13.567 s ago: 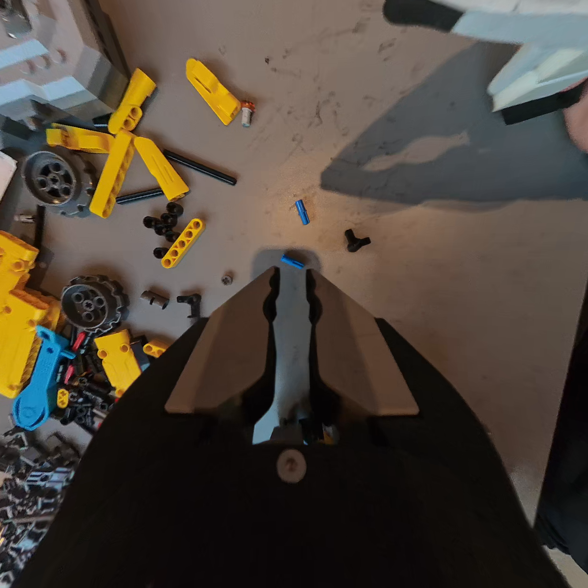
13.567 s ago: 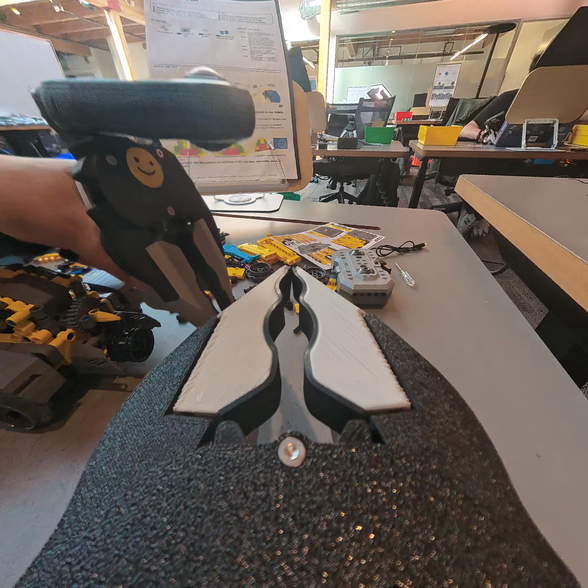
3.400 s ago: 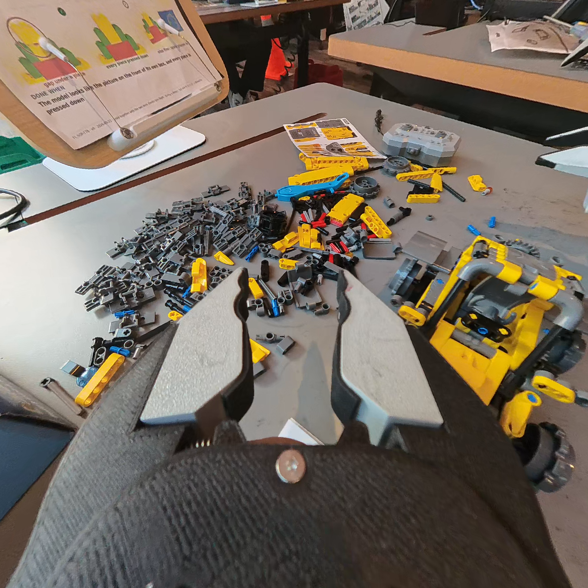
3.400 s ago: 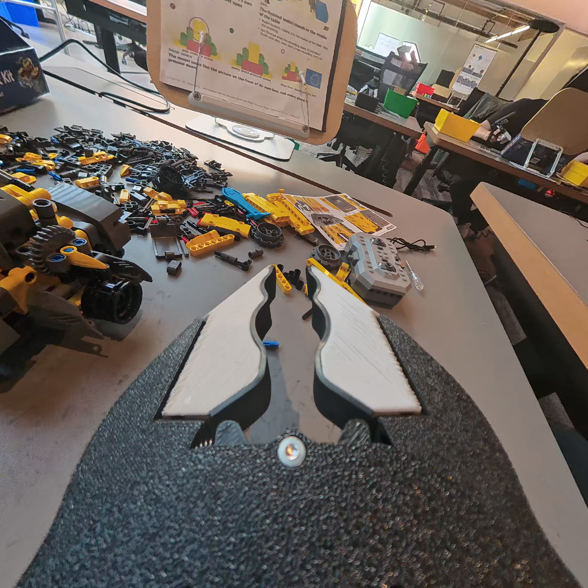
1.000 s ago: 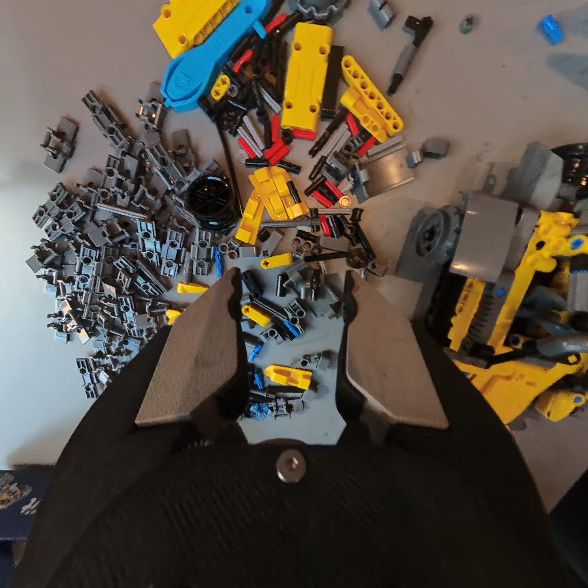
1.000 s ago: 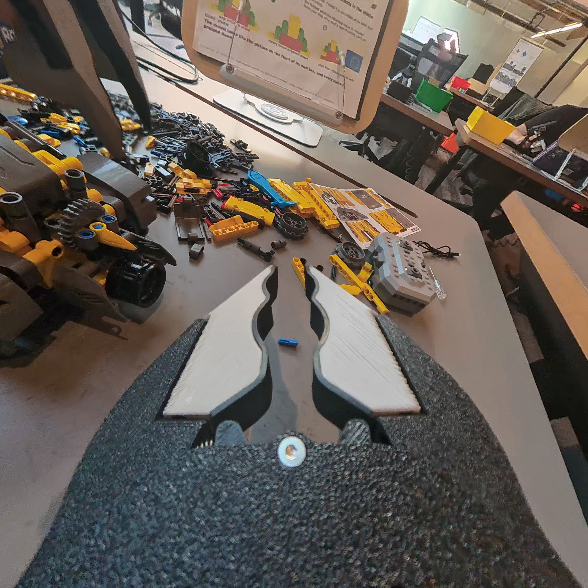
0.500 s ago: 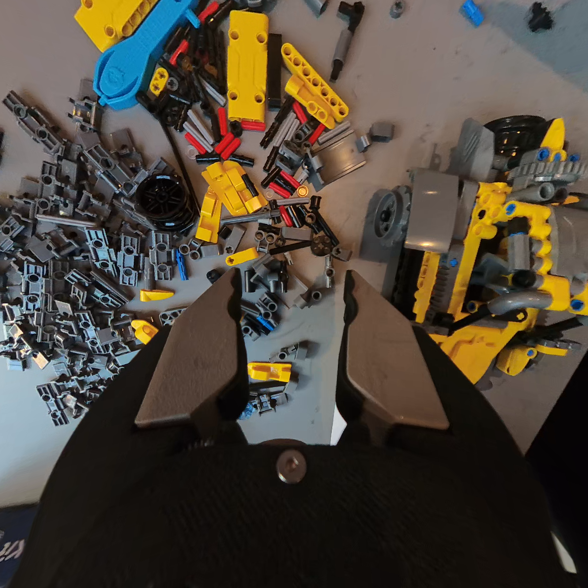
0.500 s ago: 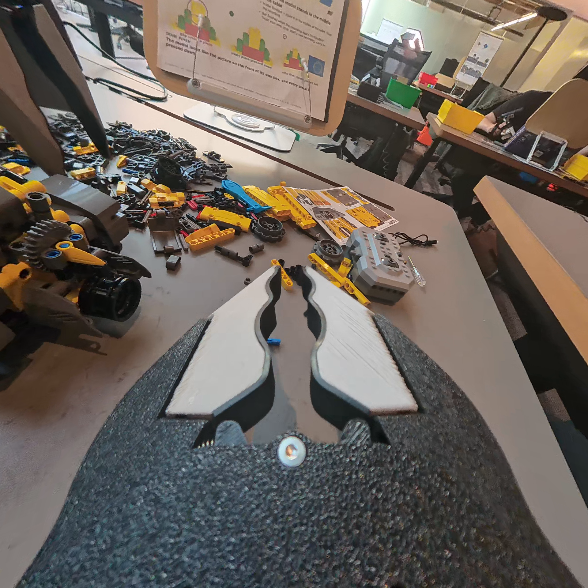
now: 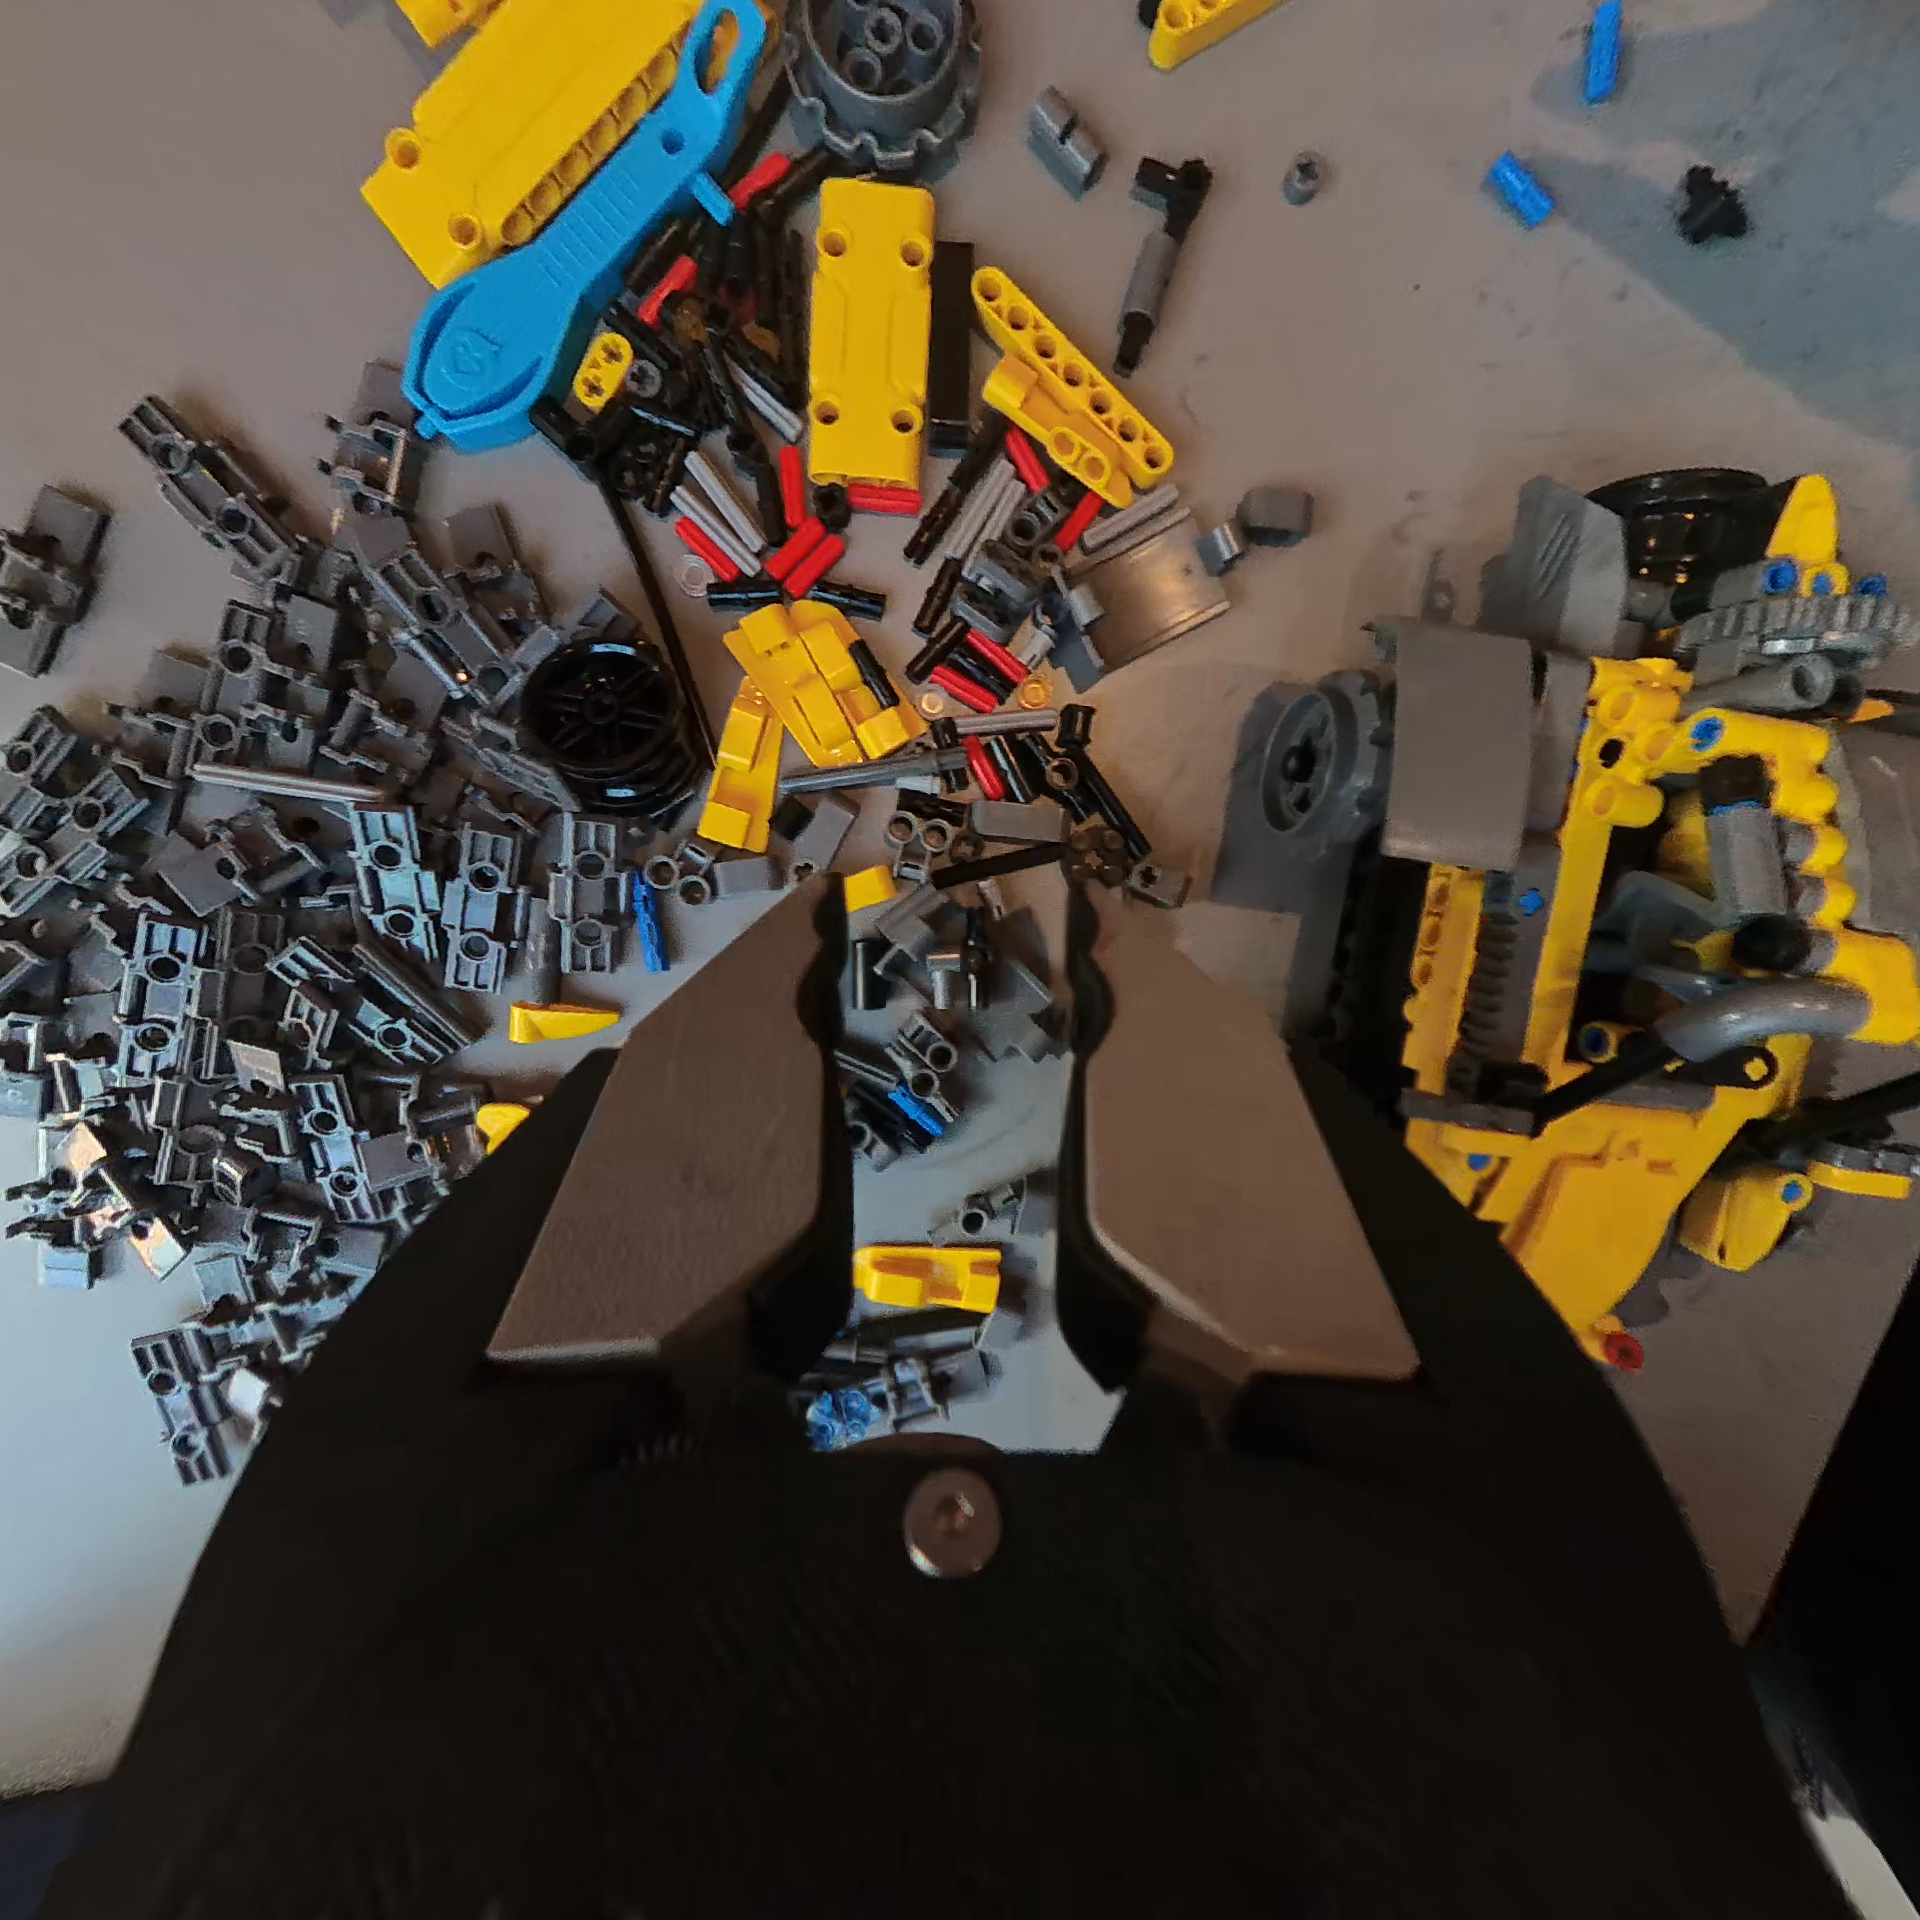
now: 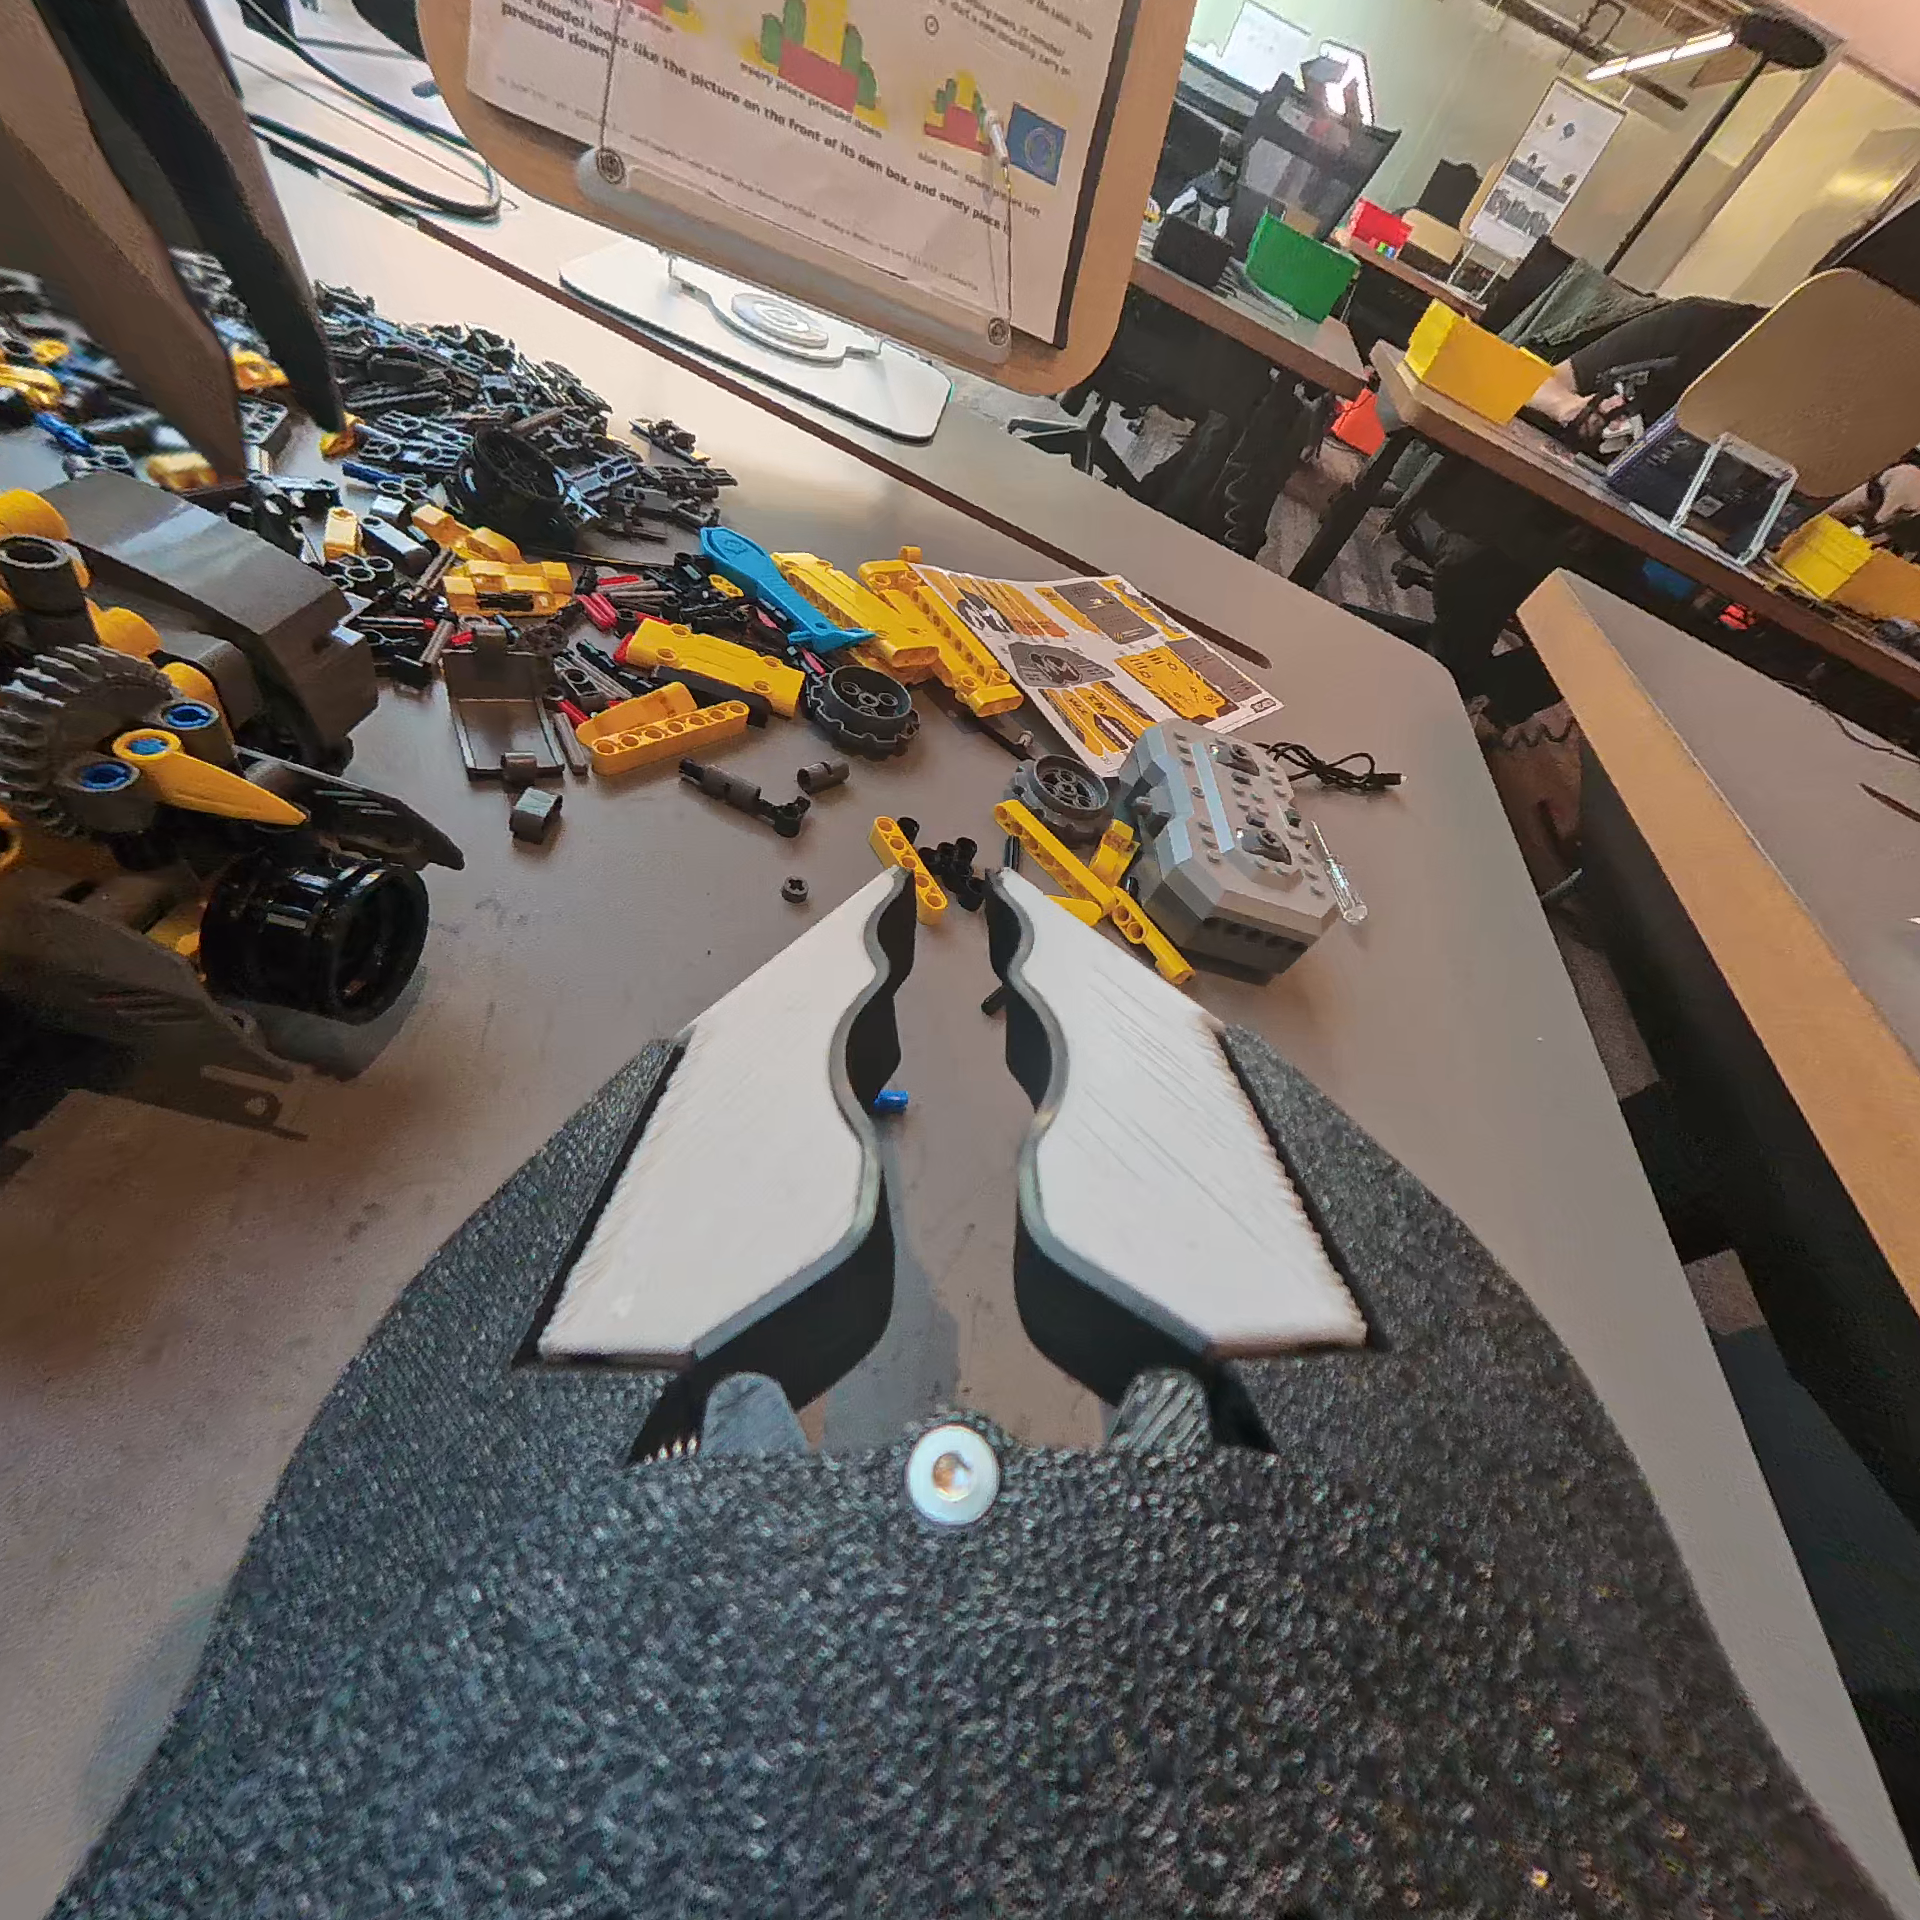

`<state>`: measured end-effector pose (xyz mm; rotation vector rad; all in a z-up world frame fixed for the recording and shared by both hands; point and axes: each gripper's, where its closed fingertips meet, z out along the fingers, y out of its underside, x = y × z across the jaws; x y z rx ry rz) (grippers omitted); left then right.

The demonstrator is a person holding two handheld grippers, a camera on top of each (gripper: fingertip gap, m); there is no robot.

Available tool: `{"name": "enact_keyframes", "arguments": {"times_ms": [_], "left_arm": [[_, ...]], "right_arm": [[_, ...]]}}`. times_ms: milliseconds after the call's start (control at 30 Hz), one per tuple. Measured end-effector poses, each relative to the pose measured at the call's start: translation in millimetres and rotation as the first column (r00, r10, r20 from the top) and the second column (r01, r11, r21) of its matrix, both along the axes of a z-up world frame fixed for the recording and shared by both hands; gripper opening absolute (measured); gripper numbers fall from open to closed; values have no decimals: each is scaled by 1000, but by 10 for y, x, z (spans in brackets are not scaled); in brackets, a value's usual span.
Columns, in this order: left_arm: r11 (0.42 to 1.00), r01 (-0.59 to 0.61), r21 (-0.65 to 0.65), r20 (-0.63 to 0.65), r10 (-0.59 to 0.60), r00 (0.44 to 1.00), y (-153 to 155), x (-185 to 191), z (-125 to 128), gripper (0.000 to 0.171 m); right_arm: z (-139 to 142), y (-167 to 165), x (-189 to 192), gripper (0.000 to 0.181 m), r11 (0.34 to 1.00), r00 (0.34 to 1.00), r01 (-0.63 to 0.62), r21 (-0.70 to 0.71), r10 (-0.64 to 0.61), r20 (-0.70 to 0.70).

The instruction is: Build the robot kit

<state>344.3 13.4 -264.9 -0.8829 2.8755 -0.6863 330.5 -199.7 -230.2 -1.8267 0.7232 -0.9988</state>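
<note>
My left gripper [image 9: 951,904] is open and empty, pointing straight down over a heap of small grey connectors [image 9: 935,997]. A blue pin [image 9: 914,1107] and a small yellow piece [image 9: 925,1276] lie between its fingers. A half-built yellow and grey vehicle model [image 9: 1610,935] stands just to its right. My right gripper [image 10: 948,883] is narrowly open and empty, low over the table, with a small blue pin [image 10: 890,1099] lying beneath its fingers. A short yellow beam [image 10: 909,868] and black pins lie at its tips. The left gripper [image 10: 281,436] and the model [image 10: 156,748] show at the left of the right wrist view.
A blue brick separator [image 9: 561,270], yellow panels [image 9: 868,332], a black wheel [image 9: 608,722] and many dark grey track links [image 9: 239,935] cover the table. A grey battery hub [image 10: 1221,847], a sticker sheet [image 10: 1101,655] and a sheet on a stand [image 10: 790,156] lie ahead. The table edge [image 10: 1558,935] is to the right. My hands' fingertips stand some 20 centimetres from each other. The black wheel [image 9: 608,722] lies some 6 centimetres from my left tips, 25 centimetres from my right tips. Seen from the right wrist view [image 10: 511,467] as well.
My left gripper has come closer to the pile and its jaws have narrowed. My right gripper has shifted slightly; the blue pin now sits against its left finger.
</note>
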Motion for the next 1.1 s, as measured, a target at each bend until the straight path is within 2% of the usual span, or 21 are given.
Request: {"name": "enact_keyframes", "arguments": {"times_ms": [67,267,433,533,600,700,867,1033,1100], "left_arm": [[999,-12,-32,-12,12,1000,38,45,-17,22],[998,-59,-5,-3,59,998,136,199,-174,21],[999,19,-39,93,-15,996,-104,249,-98,17],[998,58,-14,114,-56,992,-225,251,-164,10],[999,39,-1,102,-38,994,-268,283,-232,7],[996,92,12,54,-93,994,-342,172,-339,8],[993,96,61,37,-99,994,-282,125,-360,1],[987,110,120,24,-114,993,-176,67,-363,5],[986,138,93,30,-142,989,-232,47,-348,4]], "right_arm": [[8,6,-8,10,1000,1000,-3,-4,3,8],[55,27,-42,10,999,999,-30,25,30,24],[108,16,-66,10,995,998,-54,87,52,24],[141,16,-86,10,991,997,-68,116,65,30],[166,11,-97,10,989,997,-73,129,68,39],[198,-7,-107,10,985,996,-77,156,71,45],[240,-58,-102,10,973,996,-80,214,73,43],[256,-82,-96,10,966,997,-82,245,75,37],[252,-79,-95,10,966,996,-83,244,77,35]]}}
